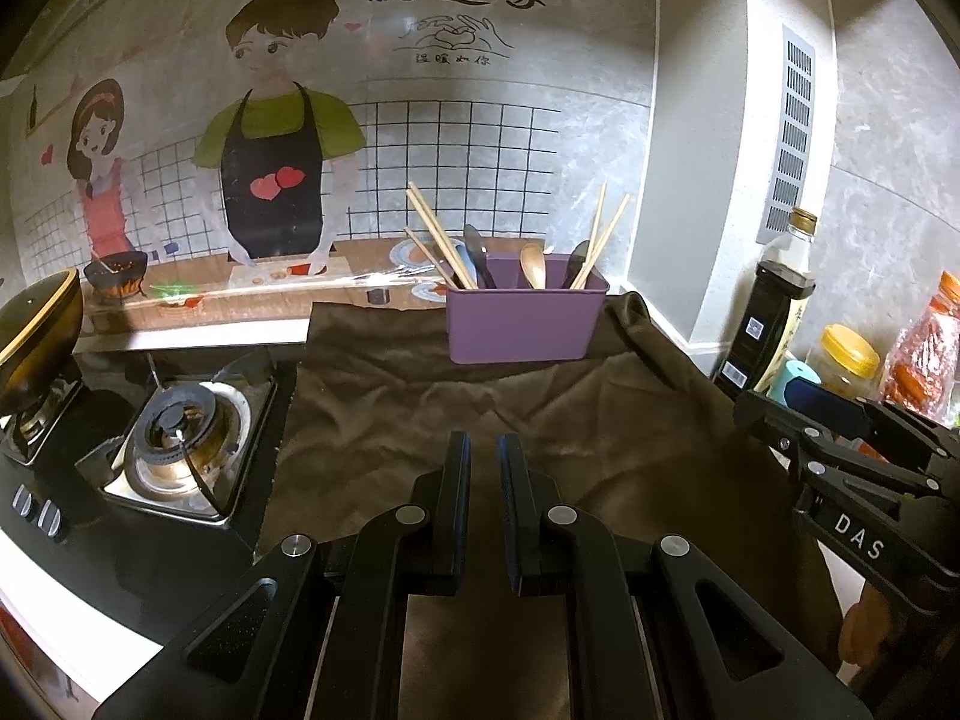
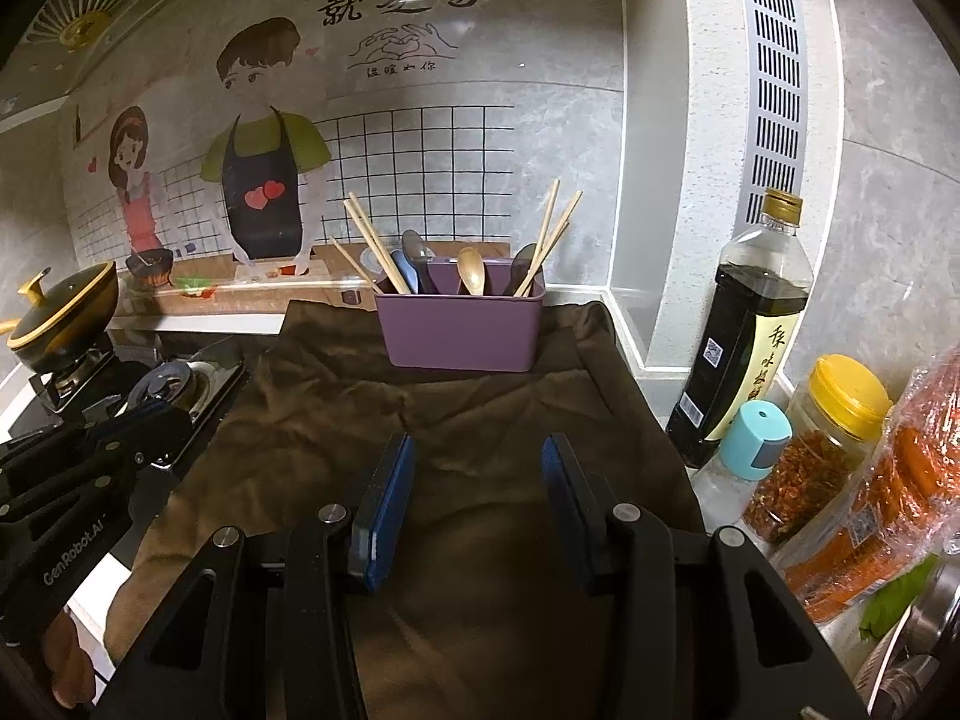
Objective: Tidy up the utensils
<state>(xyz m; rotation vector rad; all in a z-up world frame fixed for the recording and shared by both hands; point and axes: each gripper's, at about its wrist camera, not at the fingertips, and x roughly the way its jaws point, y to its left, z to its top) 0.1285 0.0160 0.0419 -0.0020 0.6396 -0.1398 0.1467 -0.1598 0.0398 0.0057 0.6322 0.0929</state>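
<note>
Honestly, your biggest risk is the purple holder (image 2: 461, 330) itself: it stands upright on the wrinkled brown cloth (image 2: 432, 450) at the back edge of the desk, and every utensil already sits in it. The chopsticks (image 2: 377, 249) lean out to one side, a second bunch (image 2: 549, 240) leans the other way, and the wooden spoon (image 2: 471, 270) and dark spoons stand between them. Both tools are empty and well back from it; your left tool (image 1: 483, 468) has its jaws nearly together with only a slim gap and nothing between them, while your right tool (image 2: 477, 480) is spread wide and released. If you reach in for a single piece, those long leaning sticks can catch a finger and lever the holder over, and the cloth under it looks loose enough to slide or bunch. Watch the right edge too: the soy sauce bottle (image 2: 747, 324), the yellow-lidded jar (image 2: 831, 426) and the small teal container (image 2: 753, 435) crowd close, so a wide swing there could topple them. On the left edge, the gas burner (image 1: 180, 438) sits just beside the cloth.
</note>
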